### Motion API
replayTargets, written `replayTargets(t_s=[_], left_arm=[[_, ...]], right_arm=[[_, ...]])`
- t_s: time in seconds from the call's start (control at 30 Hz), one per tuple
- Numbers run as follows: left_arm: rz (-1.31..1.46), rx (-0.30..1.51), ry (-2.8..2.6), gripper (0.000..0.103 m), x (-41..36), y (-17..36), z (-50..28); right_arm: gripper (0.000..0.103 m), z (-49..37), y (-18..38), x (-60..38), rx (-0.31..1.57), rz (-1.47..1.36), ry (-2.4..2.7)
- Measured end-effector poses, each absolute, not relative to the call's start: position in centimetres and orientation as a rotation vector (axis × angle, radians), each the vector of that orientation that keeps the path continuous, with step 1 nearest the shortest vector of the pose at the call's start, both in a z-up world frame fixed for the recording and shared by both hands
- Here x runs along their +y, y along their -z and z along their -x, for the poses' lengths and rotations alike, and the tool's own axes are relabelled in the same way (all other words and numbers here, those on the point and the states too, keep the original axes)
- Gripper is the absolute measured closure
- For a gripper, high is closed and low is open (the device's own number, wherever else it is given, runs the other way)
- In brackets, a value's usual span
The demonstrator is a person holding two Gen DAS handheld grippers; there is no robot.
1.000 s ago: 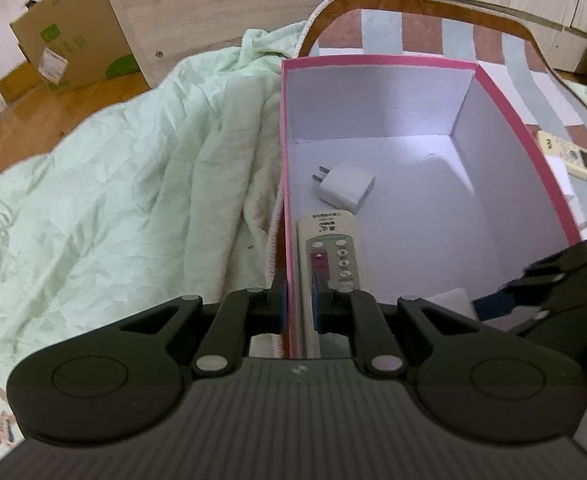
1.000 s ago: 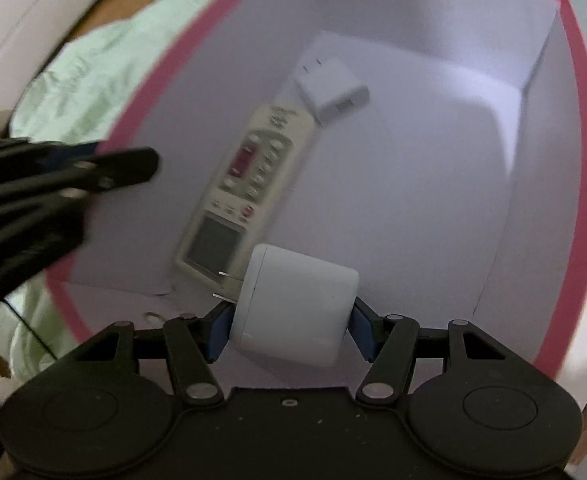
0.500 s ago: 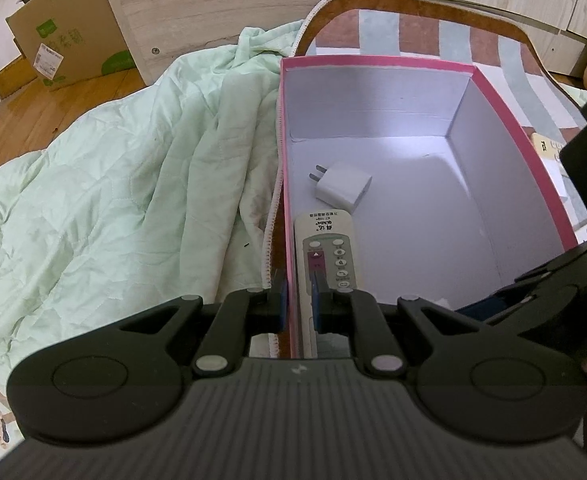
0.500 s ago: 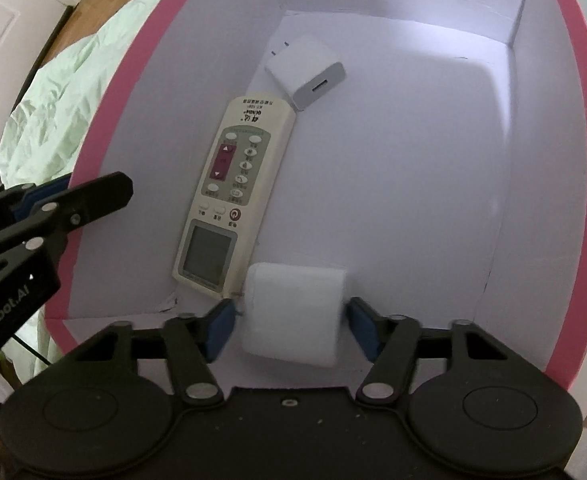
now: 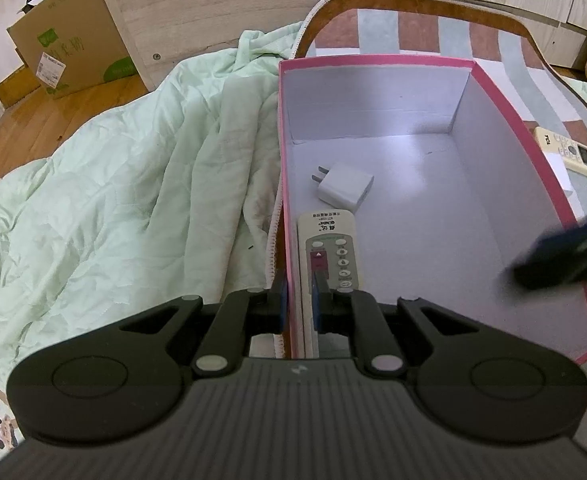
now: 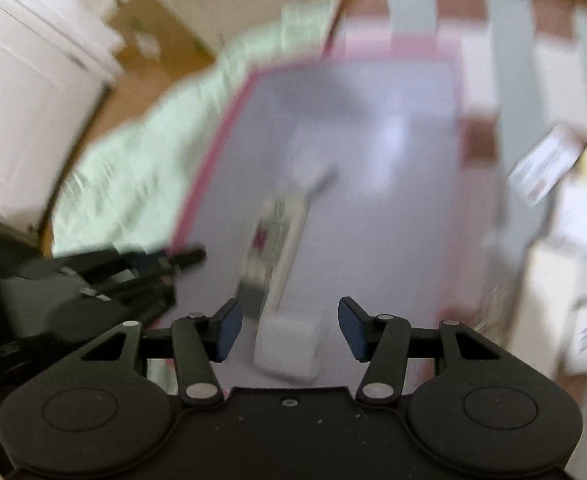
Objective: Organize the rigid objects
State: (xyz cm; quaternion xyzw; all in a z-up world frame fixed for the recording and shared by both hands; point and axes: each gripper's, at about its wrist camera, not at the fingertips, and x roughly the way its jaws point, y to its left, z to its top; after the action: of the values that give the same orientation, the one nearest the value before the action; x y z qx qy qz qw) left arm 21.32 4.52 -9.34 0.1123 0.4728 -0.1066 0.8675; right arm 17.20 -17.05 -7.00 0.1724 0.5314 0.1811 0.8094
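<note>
A home bedroom is showing here. A green quilt (image 5: 105, 208) is lying rumpled at left, a cardboard box (image 5: 65, 36) sitting far left on wood flooring (image 5: 33, 120).

Motion blur smears the whole right wrist view, so the remote control (image 6: 277, 248) and white block (image 6: 287, 346) in the pink box (image 6: 213, 152) lack detail. In the left wrist view, the remote's (image 5: 329, 256) lower end hides behind the left claw (image 5: 298, 300), and the right claw (image 5: 565, 252) is blurred and cut off at the edge

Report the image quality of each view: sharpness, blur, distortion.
Left wrist view: sharp, evenly lit, with fisheye bending at the edges; the remote control and charger in the pink box read clearly, only the right tongs smear. Right wrist view: heavy motion blur throughout; just its own tongs stay crisp.
</note>
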Motion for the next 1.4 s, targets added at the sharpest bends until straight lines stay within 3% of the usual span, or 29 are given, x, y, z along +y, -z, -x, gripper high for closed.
replayTargets(t_s=[0.13, 0.37, 0.9, 1.1, 1.17, 1.23, 1.27, 1.4], left_arm=[[-0.245, 0.995, 0.222, 0.092, 4.4, 9.3, -21.3], [-0.283, 0.986, 0.218, 0.091, 3.8, 9.2, -21.2], [-0.329, 0.974, 0.196, 0.091, 3.0, 9.4, -20.8], [-0.331, 0.969, 0.193, 0.091, 3.0, 9.4, -20.9], [-0.329, 0.969, 0.193, 0.091, 3.0, 9.4, -20.8], [-0.331, 0.968, 0.194, 0.091, 3.0, 9.4, -20.8], [-0.330, 0.969, 0.193, 0.091, 3.0, 9.4, -20.8], [-0.327, 0.970, 0.194, 0.091, 2.9, 9.4, -20.8]], right_arm=[[0.040, -15.5, 4.4, -22.5, 0.997, -0.349, -0.300], [0.038, -15.2, 8.7, -27.7, 1.097, -0.436, -0.159], [0.036, -20.2, 17.1, -27.5, 1.276, -0.201, -0.003], [0.018, -21.0, 18.3, -26.0, 1.264, -0.158, 0.040], [0.018, -20.7, 18.5, -25.3, 1.230, -0.117, 0.057], [0.026, -20.4, 18.5, -25.2, 1.207, -0.105, 0.075], [0.042, -20.3, 18.2, -25.6, 1.196, -0.116, 0.091], [0.042, -19.9, 17.2, -27.1, 1.170, -0.193, 0.078]])
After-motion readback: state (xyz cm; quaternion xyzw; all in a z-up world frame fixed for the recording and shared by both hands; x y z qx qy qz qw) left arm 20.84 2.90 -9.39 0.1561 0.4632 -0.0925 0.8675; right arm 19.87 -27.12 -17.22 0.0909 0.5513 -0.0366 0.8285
